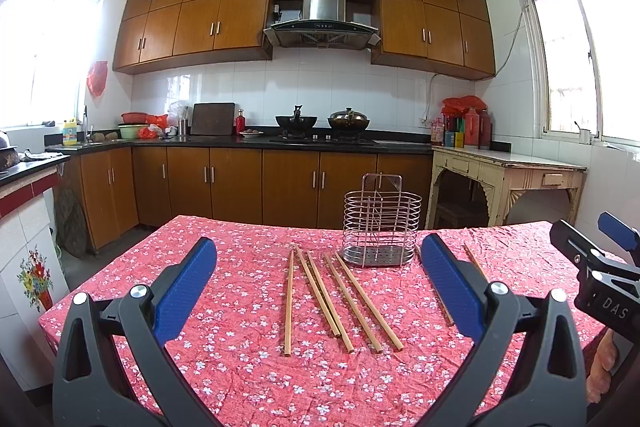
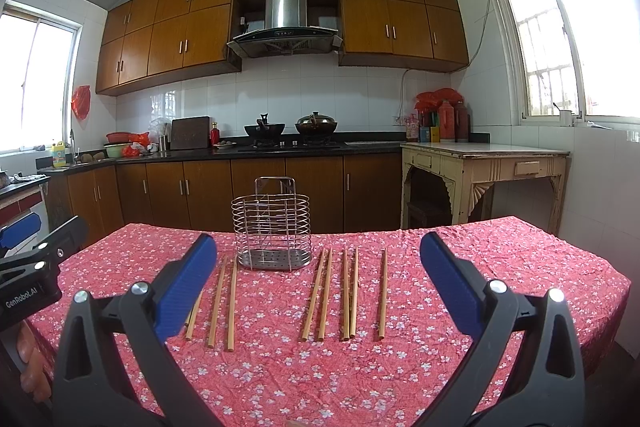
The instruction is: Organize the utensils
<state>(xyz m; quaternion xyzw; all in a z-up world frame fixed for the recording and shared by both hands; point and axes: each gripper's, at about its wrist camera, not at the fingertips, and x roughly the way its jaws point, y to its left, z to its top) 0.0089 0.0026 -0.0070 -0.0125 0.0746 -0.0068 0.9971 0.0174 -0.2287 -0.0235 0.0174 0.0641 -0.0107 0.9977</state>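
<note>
A worktop covered with a red cloth printed in small white flowers fills the lower part of both wrist views, with a kitchen of brown cabinets behind it. Near the far edge of the worktop stands a wire utensil holder, upright, with a perforated metal base and nothing inside it. Wooden chopsticks lie flat on the cloth on both sides of the holder, running from the far edge toward the near edge. In the right wrist view, a left group of chopsticks lies to the left of the holder, one of them partly hidden behind a gripper finger, and a right group of chopsticks of five lies to its right. In the left wrist view, five of the left group show in front of the holder, two of them crossing at their far tips.

The left gripper hovers above the near part of the worktop with its blue-padded fingers spread wide and nothing between them. The right gripper is held the same way, wide apart and holding nothing. Each gripper also shows at the side edge of the other's view, the right gripper beyond the right side of the worktop.
</note>
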